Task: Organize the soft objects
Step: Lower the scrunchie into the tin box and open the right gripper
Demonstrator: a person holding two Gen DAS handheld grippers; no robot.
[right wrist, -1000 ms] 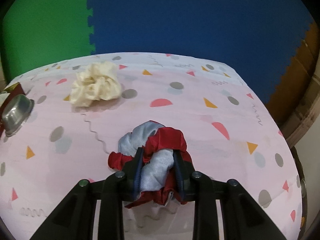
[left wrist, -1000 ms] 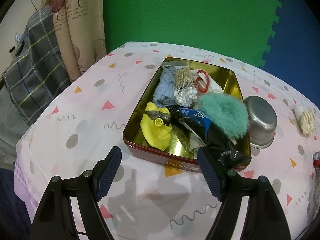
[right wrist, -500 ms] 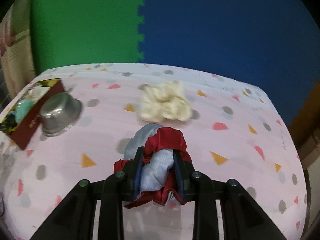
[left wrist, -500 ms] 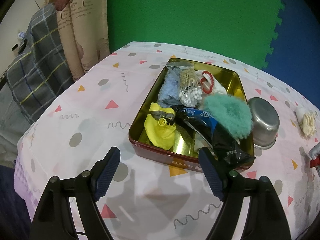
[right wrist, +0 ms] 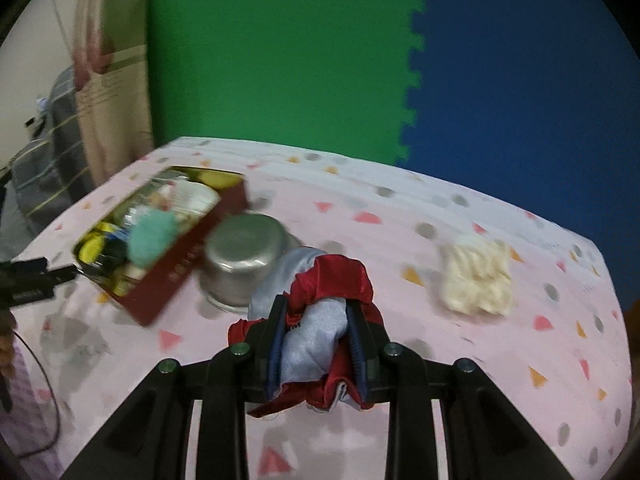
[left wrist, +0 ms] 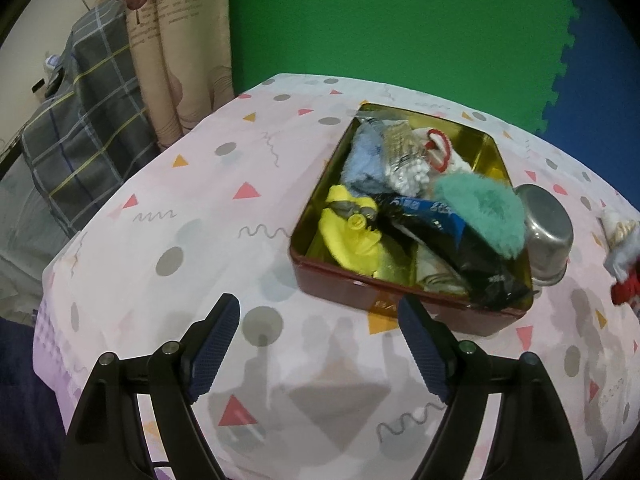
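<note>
My right gripper (right wrist: 318, 326) is shut on a red and grey scrunchie (right wrist: 320, 300) and holds it above the table, near the steel bowl (right wrist: 244, 256). The scrunchie also shows at the right edge of the left wrist view (left wrist: 624, 276). A red tin (left wrist: 404, 300) with a gold inside holds a teal fluffy scrunchie (left wrist: 480, 210), a yellow cloth (left wrist: 352, 236), a blue cloth (left wrist: 362, 162) and packets. My left gripper (left wrist: 320, 320) is open and empty, in front of the tin's near wall. A cream scrunchie (right wrist: 476, 280) lies on the table to the right.
The steel bowl (left wrist: 546, 234) stands upside down against the tin's right side. The table has a pink patterned cloth (left wrist: 200, 220). A curtain (left wrist: 176, 40) and a plaid cloth (left wrist: 80, 128) lie beyond the left edge. Green and blue foam mats form the back wall.
My right gripper has swung left with the red and grey scrunchie, from the right part of the table toward the bowl and tin. My left gripper has drifted slightly left and stays open.
</note>
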